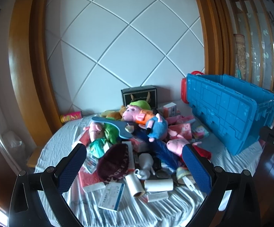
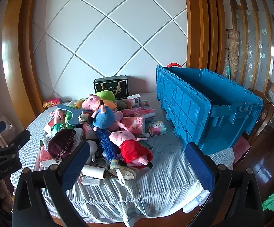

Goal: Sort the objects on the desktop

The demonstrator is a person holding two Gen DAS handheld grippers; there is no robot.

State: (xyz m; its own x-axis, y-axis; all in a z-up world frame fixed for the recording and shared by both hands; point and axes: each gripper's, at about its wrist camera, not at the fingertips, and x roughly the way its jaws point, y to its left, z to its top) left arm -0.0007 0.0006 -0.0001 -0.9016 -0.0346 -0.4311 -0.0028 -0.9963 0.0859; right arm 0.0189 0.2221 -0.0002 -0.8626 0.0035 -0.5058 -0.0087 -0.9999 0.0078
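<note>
While nothing yet sits in the blue crate (image 2: 208,111) as far as its visible inside shows, judged barely begun — whole heap still to sort. Piled left of the crate on the counter (image 2: 155,181), draped in a wrinkled pale-blue striped cloth: pig plush in red dress (image 2: 133,147) nearest the right gripper (image 2: 137,167), blue-shirted plush (image 2: 103,118) atop the mound, maroon cap (image 2: 61,144) at the near left, white paper rolls (image 1: 158,185), a medicine box (image 1: 111,193), pink tissue packs (image 2: 134,124), a blue feather duster (image 2: 107,143), a black gift box (image 2: 111,89) at the back against the wall. Both pairs of fingers spread wide and empty; left gripper (image 1: 134,166) hanging over the near edge of the heap, touching nothing. Crate standing tilted, open side up, well apart from the plush on the right of the counter. Behind — white wall with diagonal grooves framed in curved wood trim, a wooden chair (image 2: 259,124) at the far right, dark polished floor below.
</note>
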